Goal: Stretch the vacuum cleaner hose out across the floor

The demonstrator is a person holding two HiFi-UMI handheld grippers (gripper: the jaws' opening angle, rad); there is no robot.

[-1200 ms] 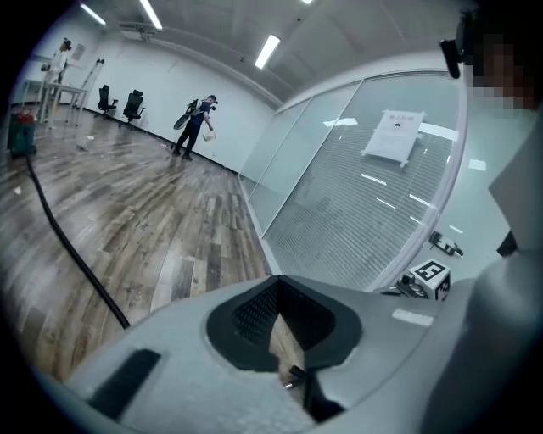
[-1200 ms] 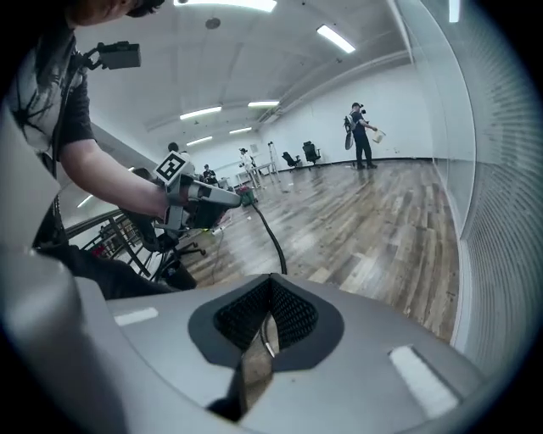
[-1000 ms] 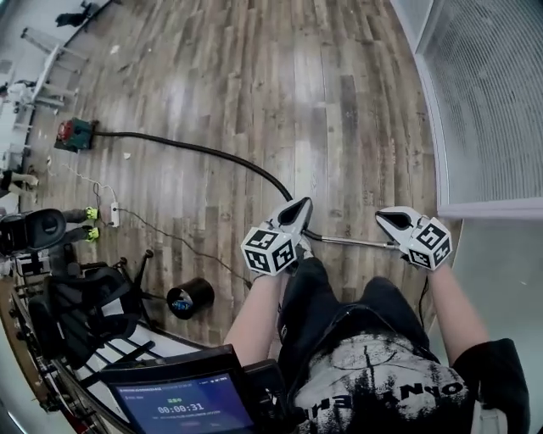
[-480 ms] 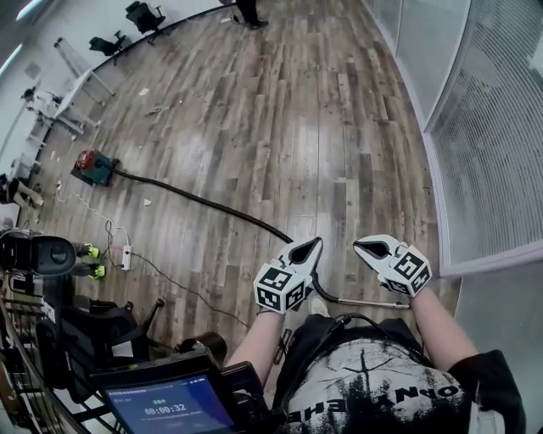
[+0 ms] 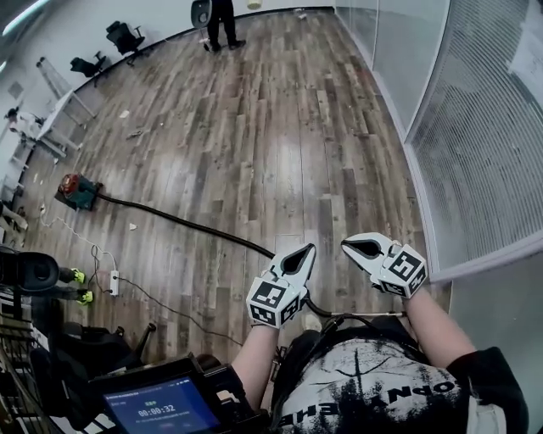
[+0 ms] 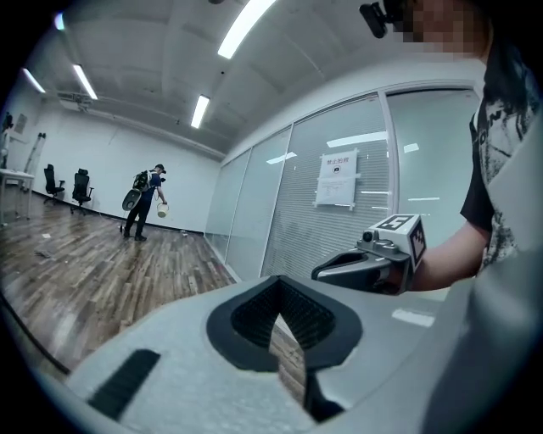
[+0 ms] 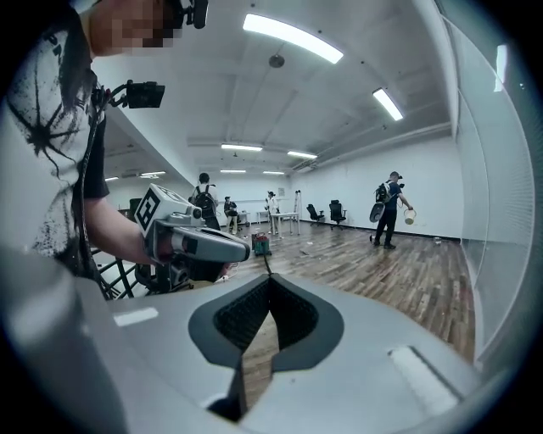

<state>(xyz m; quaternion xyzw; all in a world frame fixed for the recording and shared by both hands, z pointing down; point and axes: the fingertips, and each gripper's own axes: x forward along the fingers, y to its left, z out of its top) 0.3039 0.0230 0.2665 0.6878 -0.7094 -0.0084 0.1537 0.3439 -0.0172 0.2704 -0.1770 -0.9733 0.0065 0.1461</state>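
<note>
Your left gripper [image 5: 305,252] covers a stretch of the hose [image 5: 187,223]. The black line goes under it and comes out on the side nearest you. From there the metal wand [image 5: 366,316] leads away from the left gripper, and your right forearm hides its far end. Far beyond the left gripper, a standing person [image 5: 222,21] is cut off by the top edge. Nearer you than the left gripper, the screen [image 5: 161,405] is clipped by the bottom edge. In the left gripper view, the print on the notice [image 6: 337,180] is too small to read.

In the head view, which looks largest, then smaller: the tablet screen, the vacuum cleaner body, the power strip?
1. tablet screen, though it is nearest the camera
2. vacuum cleaner body
3. power strip
</note>
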